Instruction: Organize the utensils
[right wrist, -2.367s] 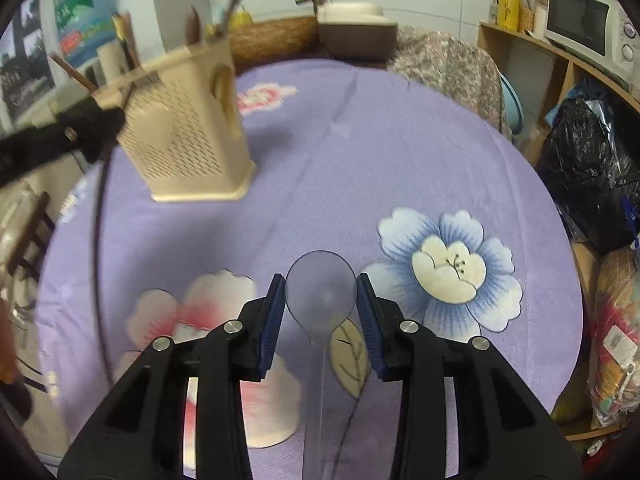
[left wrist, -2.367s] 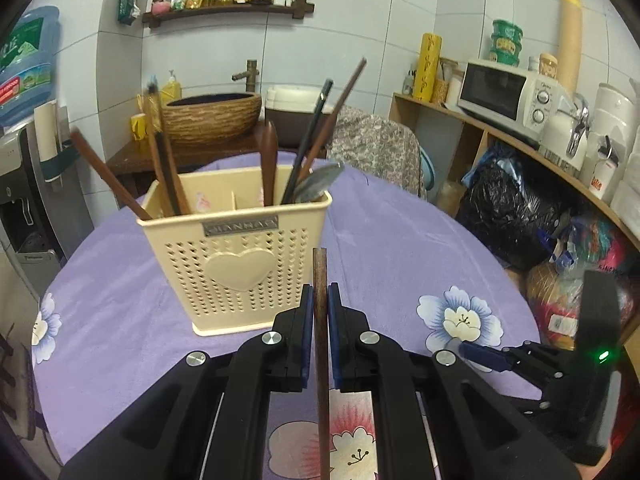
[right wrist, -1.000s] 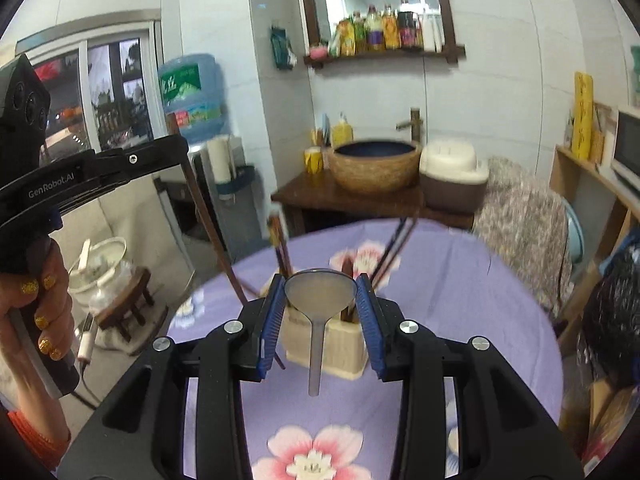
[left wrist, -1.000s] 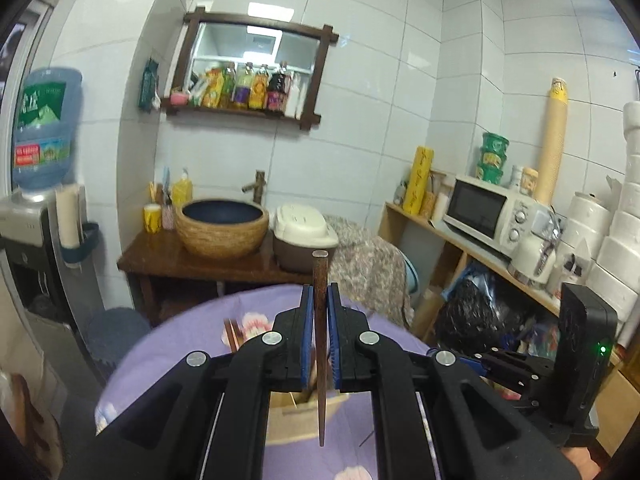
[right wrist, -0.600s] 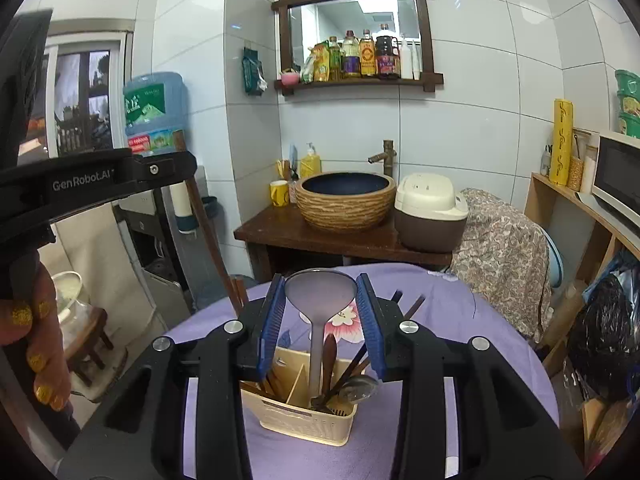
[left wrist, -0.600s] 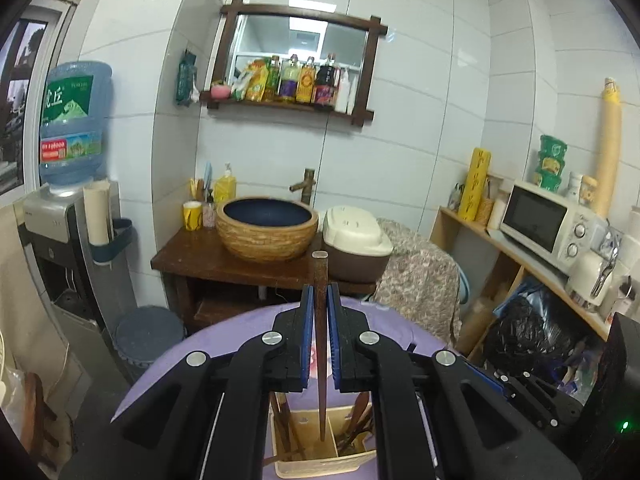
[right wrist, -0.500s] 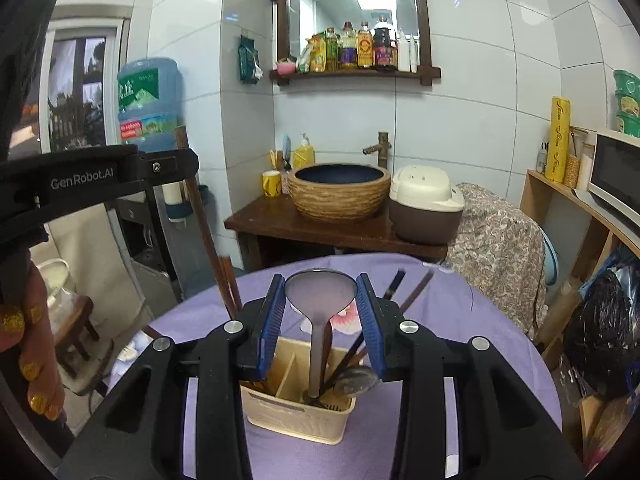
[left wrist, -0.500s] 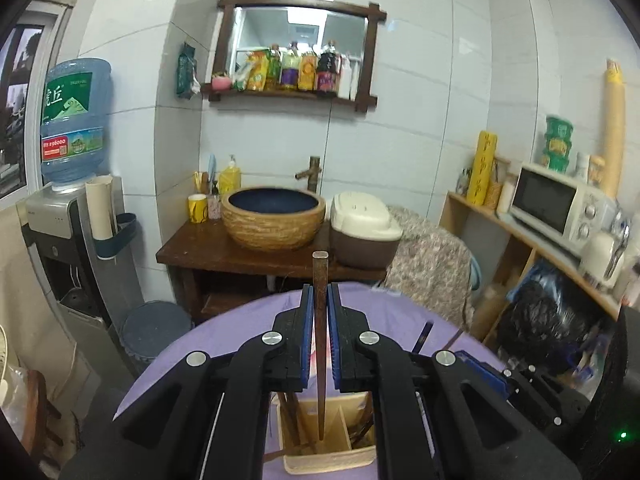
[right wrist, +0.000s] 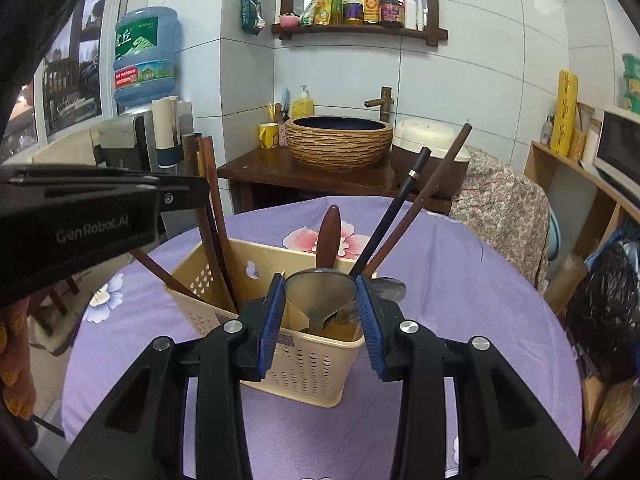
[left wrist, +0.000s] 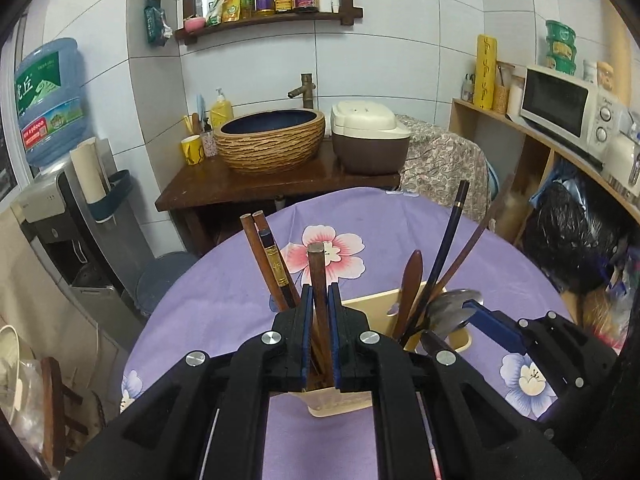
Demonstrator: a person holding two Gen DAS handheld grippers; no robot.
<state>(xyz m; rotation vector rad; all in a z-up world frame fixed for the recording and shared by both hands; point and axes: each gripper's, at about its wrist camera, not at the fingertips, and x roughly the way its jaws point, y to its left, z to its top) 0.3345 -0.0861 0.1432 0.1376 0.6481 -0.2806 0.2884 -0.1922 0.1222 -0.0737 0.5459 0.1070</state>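
Wooden chopstick [left wrist: 318, 280] pinched in our left tongs [left wrist: 320, 316], spoon [right wrist: 320, 292] in right tongs [right wrist: 320, 312], both upright over the caddy [right wrist: 308, 360] for dropping in.

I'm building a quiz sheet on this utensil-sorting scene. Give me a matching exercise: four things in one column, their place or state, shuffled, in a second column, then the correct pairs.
Things:
1. brown chopstick
2. clear spoon
3. cream utensil holder
4. rice cooker

Place or state:
A. stands on the purple flowered tablecloth
B. clamped upright in the left gripper
C. sits on the dark wooden stand beside the woven basin
D. bowl pinched between the right gripper pads

Pairs: 1-B, 2-D, 3-A, 4-C
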